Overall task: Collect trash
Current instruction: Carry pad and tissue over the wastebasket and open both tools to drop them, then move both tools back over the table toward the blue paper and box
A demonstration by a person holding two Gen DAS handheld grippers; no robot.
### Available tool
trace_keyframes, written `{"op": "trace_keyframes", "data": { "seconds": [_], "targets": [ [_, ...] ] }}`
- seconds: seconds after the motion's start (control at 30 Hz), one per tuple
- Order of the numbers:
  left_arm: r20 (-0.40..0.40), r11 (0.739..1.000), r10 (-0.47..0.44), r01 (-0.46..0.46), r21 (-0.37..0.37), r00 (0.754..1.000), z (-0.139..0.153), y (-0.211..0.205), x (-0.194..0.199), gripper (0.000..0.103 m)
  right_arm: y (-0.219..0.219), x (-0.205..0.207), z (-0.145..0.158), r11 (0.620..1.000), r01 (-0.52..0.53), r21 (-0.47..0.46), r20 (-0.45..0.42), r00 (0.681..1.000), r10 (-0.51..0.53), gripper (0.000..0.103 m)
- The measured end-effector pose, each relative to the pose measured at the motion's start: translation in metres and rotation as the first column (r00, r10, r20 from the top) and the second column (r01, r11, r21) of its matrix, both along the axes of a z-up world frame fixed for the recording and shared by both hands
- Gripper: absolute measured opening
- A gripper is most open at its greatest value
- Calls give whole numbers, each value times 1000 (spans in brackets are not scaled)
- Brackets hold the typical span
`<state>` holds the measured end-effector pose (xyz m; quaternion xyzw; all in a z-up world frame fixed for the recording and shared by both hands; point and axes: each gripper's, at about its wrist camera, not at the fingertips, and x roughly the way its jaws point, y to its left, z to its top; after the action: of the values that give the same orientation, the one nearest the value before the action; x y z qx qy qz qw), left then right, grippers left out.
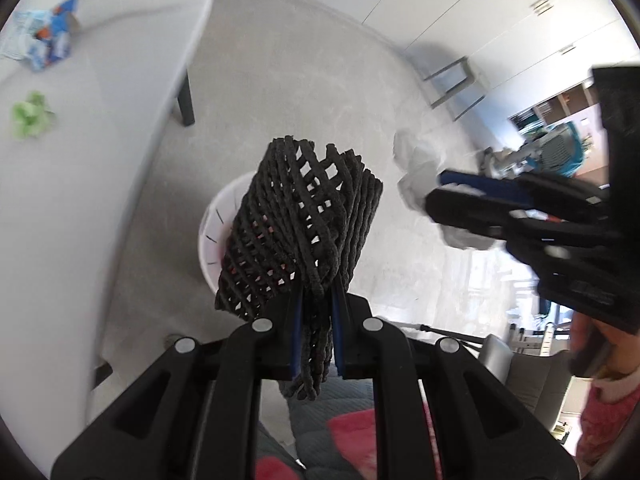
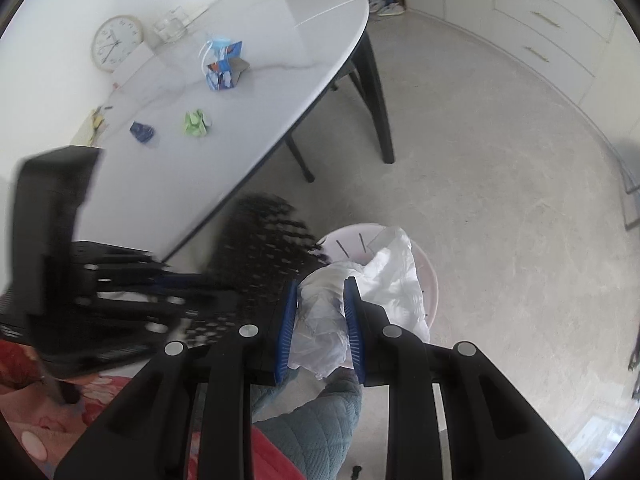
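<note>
1. My left tool (image 1: 316, 320) is clamped tight on a dark grey woven mesh piece (image 1: 304, 216), held over the white slotted bin (image 1: 212, 232) on the floor.
2. My right tool (image 2: 320, 312) pinches a crumpled white plastic bag (image 2: 360, 284) just above the same bin.
3. On the white worktop (image 2: 280, 92) lie a crushed blue-and-white carton (image 2: 222, 66), a green wrapper (image 2: 196, 122) and a small dark blue wrapper (image 2: 141, 131), well apart from both tools.
4. A round clock (image 2: 117, 42) rests at the worktop's far side.

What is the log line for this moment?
left tool: shut on black net | right tool: shut on white plastic bag | both above white bin
</note>
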<state>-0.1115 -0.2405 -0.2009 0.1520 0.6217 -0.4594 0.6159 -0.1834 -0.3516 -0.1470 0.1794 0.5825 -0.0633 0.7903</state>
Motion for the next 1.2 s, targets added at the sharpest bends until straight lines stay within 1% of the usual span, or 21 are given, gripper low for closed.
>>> {"op": "trace_keyframes", "data": {
  "seconds": [0.07,0.1,0.2,0.23,0.27,0.3,0.33,0.37,0.43,0.5,0.57,0.63,0.67,0.8,0.9,0.93,0.97,1.0,1.07,1.13,1.2],
  "targets": [
    [-17,1000,6,-6,23,1000,-19,-16,-11,12,-7,-1,-6,999,-38,13,-6,999,38,25],
    [-17,999,16,-15,33,1000,-24,-18,-16,12,-9,-2,-8,998,-54,19,-14,998,55,25],
    [-48,996,67,-64,54,997,-41,-28,-21,13,-18,-5,-19,995,-91,28,-31,995,91,25],
    [-53,996,80,-77,55,995,-43,-29,-22,17,-21,-4,-23,994,-103,32,-35,994,104,25],
    [-49,994,97,-93,63,994,-45,-30,-24,27,-22,-4,-25,993,-113,35,-38,993,114,25],
    [-41,992,107,-104,68,993,-46,-29,-25,34,-23,-4,-27,992,-121,37,-40,992,122,25],
    [-21,991,119,-117,69,993,-45,-28,-26,46,-24,-2,-30,991,-132,38,-42,990,133,25],
    [-2,989,128,-127,71,992,-44,-26,-26,52,-24,-1,-31,989,-141,39,-43,989,142,25],
    [22,988,140,-141,70,990,-40,-30,-27,53,-25,2,-35,987,-155,46,-44,987,157,25],
    [29,984,159,-161,76,987,-37,-32,-24,56,-25,4,-38,984,-169,54,-45,984,171,25],
    [38,979,186,-188,81,982,-35,-30,-18,65,-23,6,-41,980,-188,60,-46,981,190,25],
    [49,974,209,-212,80,977,-31,-26,-16,67,-22,10,-44,977,-205,64,-46,977,208,25],
    [53,972,215,-219,84,975,-30,-25,-15,69,-21,11,-45,975,-212,68,-45,976,215,25],
    [91,961,243,-253,111,966,-23,-12,-14,69,-16,19,-57,968,-236,87,-51,969,241,25],
    [121,946,284,-298,129,951,-12,5,-10,69,-12,23,-68,963,-250,103,-61,965,256,25],
    [129,941,296,-312,131,946,-10,10,-9,71,-9,26,-76,960,-257,110,-72,961,266,25],
    [139,935,309,-327,134,941,-6,15,-7,75,-7,27,-81,957,-265,114,-82,958,275,25],
    [155,929,323,-344,134,934,-3,19,-7,76,-4,28,-87,954,-273,121,-94,954,285,28],
    [185,919,348,-373,127,919,9,30,-7,78,3,31,-99,946,-295,137,-120,943,311,66],
    [205,910,367,-396,123,907,20,38,-6,79,12,32,-105,944,-303,129,-136,938,319,87],
    [227,901,384,-416,118,895,30,46,-4,80,17,34,-106,943,-305,131,-139,937,322,92]
  ]
}}
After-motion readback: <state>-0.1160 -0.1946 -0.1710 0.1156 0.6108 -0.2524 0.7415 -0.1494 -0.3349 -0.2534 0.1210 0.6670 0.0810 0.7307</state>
